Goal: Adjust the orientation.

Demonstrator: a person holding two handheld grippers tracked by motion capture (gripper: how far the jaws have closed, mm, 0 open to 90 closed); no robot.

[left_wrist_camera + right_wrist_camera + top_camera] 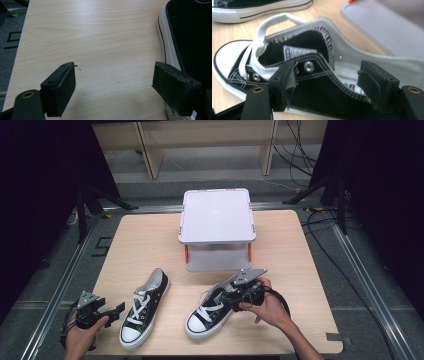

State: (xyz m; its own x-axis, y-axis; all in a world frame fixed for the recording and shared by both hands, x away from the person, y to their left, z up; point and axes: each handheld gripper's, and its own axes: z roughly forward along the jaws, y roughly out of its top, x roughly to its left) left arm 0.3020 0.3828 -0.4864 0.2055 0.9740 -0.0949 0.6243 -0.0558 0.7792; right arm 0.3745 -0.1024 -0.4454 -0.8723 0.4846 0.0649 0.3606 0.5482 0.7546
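The right gripper view is revealing the right gripper (pixel 325 82) jaws standing apart astride the right sneaker (pixel 212 310) collar, unclamped, while the high view is showing it lying lower centre, toe pointing lower left, with the left gripper (pixel 113 87) gaping too.

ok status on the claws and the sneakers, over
Left claw open, idle beside left sneaker. Right claw open, straddling right sneaker's side wall. Storage box close behind.

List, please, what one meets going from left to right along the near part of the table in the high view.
Left gripper → left shoe → right shoe → right gripper
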